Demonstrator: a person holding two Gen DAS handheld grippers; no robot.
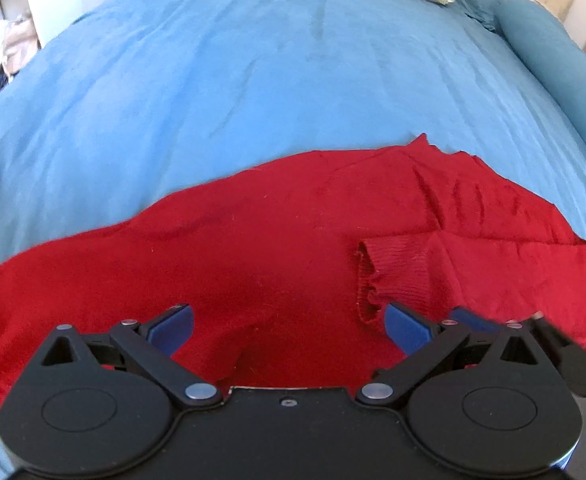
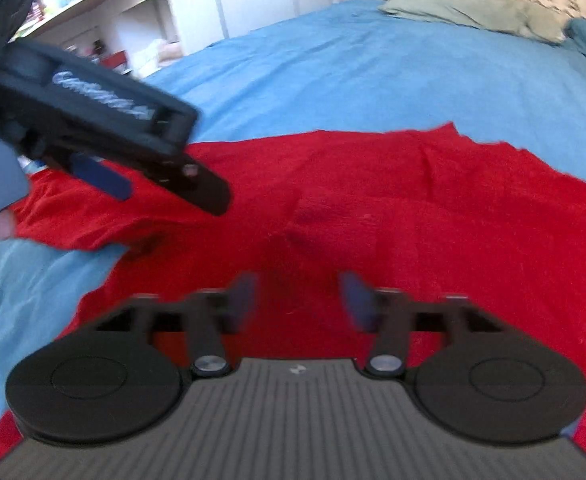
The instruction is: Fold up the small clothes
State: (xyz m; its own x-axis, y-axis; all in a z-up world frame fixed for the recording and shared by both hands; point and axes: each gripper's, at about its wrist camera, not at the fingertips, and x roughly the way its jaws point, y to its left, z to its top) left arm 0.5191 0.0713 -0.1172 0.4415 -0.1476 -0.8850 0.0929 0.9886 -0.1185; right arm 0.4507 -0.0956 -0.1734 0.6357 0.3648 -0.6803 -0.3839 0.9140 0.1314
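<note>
both the left gripper (image 1: 289, 330) and right gripper (image 2: 299, 298) hover, jaws apart, over the red knitted sweater (image 1: 277, 248); a shallow pinch could unfold its ribbed cuff (image 1: 389, 276) at lower right.

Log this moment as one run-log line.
stage: fold underway | left gripper: open, empty | right gripper: open, empty | red sweater: flat on blue bedspread, sleeve cuff folded inward

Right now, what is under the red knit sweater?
The red knit sweater lies spread on a blue bed cover, which shows all around it. One ribbed sleeve cuff is folded on top. Whatever lies directly beneath is covered.
</note>
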